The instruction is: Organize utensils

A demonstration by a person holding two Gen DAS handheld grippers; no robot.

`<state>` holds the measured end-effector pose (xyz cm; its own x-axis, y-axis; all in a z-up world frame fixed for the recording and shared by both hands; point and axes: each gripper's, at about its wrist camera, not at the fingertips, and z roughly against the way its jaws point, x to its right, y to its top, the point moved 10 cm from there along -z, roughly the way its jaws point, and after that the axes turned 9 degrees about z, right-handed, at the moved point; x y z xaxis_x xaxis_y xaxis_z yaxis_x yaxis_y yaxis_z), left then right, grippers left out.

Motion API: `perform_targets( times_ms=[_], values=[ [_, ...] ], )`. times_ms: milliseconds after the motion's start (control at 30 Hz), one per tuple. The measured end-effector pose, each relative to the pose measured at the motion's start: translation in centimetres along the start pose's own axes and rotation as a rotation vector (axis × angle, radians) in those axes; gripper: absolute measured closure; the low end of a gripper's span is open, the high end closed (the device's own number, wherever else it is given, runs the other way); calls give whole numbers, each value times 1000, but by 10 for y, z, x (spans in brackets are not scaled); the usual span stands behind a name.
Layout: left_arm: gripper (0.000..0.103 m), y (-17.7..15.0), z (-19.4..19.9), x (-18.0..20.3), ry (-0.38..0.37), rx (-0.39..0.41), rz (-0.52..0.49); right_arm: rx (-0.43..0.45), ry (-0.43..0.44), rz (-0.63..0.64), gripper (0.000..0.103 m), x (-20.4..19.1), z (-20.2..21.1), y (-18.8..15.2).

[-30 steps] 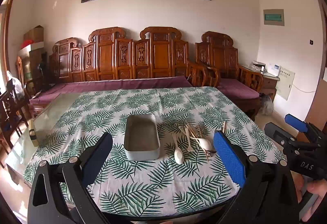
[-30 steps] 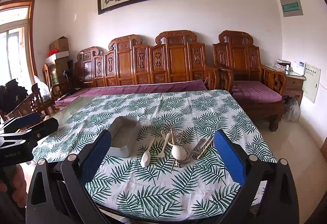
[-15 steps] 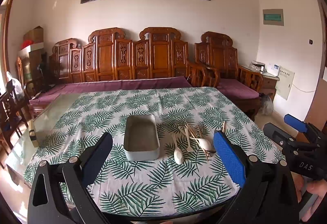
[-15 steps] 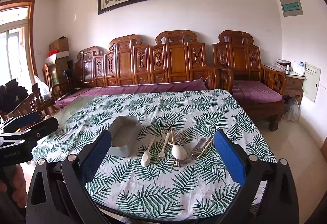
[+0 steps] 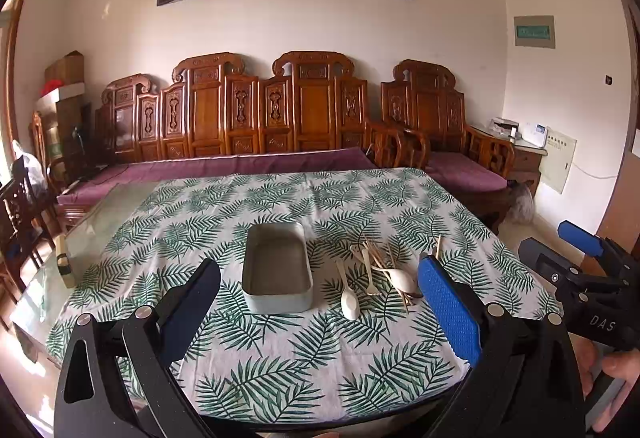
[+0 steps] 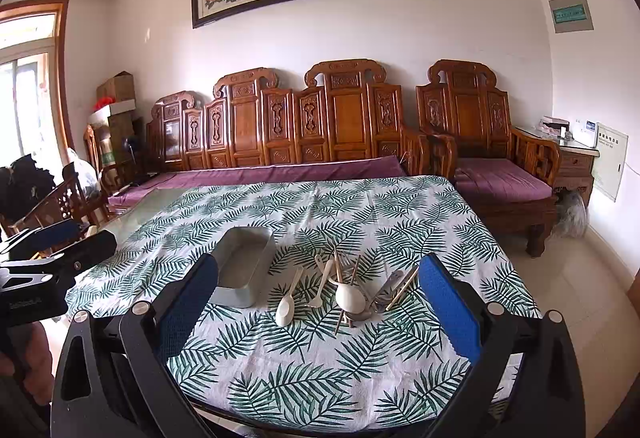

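Observation:
An empty grey rectangular tin [image 5: 277, 270] [image 6: 241, 267] stands on the leaf-print tablecloth [image 5: 288, 358]. To its right lies a loose pile of utensils [image 5: 384, 272] [image 6: 352, 288]: pale spoons, a fork, wooden chopsticks and a metal piece. One pale spoon [image 5: 349, 298] [image 6: 287, 302] lies apart, nearest the tin. My left gripper [image 5: 320, 302] is open and empty, held back from the table's near edge. My right gripper [image 6: 318, 302] is open and empty, also short of the table. Each gripper shows at the other view's edge.
The table [image 6: 360, 390] has a rounded near edge and a bare glass strip [image 5: 80, 238] on its left. A carved wooden bench with purple cushions [image 5: 224, 166] stands behind it, an armchair [image 6: 492, 166] at the right, dark chairs [image 5: 20, 210] at the left.

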<state>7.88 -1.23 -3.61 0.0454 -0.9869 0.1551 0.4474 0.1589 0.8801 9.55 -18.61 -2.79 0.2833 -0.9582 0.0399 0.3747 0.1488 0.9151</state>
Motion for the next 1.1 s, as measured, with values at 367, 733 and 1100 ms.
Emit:
perform_targets(
  times_ms=[367,733,1100],
  values=[
    [8,-12,-35,-6,-3,-69,-19,-39,22,16,2,2,-27,-14],
    [8,-21,-95,-20,21,-147,-60,-83,48,52,2,5,-81,-28],
    [8,-36,-149,-37,24,-235,-40,-205,173,98,24,-9,-167,-48]
  ],
)
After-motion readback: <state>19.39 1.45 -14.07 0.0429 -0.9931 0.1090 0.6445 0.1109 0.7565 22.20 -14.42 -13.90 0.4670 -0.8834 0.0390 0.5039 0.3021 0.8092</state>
